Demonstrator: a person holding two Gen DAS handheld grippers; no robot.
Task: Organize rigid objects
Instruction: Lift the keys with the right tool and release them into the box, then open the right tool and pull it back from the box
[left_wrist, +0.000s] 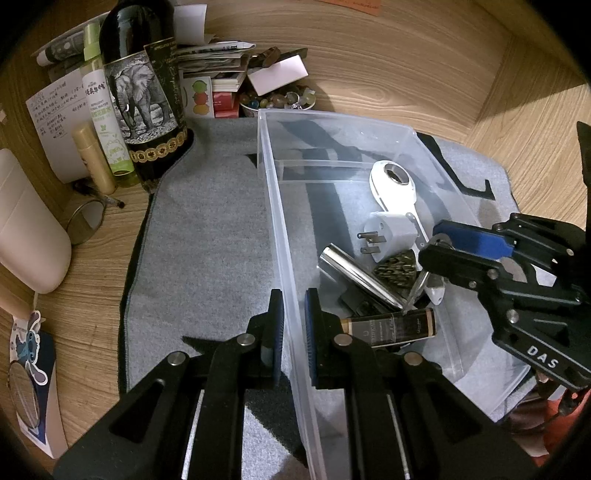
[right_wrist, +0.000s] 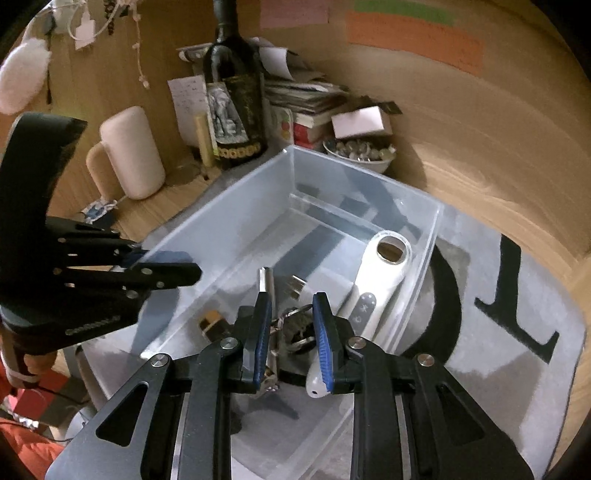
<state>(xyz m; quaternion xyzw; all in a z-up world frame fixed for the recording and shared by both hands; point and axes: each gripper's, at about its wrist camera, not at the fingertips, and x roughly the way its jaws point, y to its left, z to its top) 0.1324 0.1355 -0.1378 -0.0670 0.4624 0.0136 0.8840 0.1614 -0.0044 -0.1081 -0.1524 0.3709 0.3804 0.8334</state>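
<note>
A clear plastic bin (left_wrist: 332, 122) stands on a grey mat (left_wrist: 207, 240). Inside it lie a white handheld device (left_wrist: 393, 181), a white plug adapter (left_wrist: 388, 232), a chrome cylinder (left_wrist: 362, 277) and a dark box with gold ends (left_wrist: 391, 326). My left gripper (left_wrist: 294, 325) is shut on the bin's left wall, one finger on each side of it. My right gripper (right_wrist: 293, 332) reaches down into the bin from the right. It is shut on a bunch of keys (right_wrist: 291, 326), and a metal piece hangs below it (left_wrist: 417, 288). The white device (right_wrist: 384, 273) lies just right of those fingers.
A dark wine bottle with an elephant label (left_wrist: 147, 99), a spray bottle (left_wrist: 103, 110) and a pale tube stand at the mat's far left corner. Stacked papers and a bowl of beads (left_wrist: 280, 99) sit behind the bin. A round mirror (left_wrist: 86, 221) lies on the wooden desk at left.
</note>
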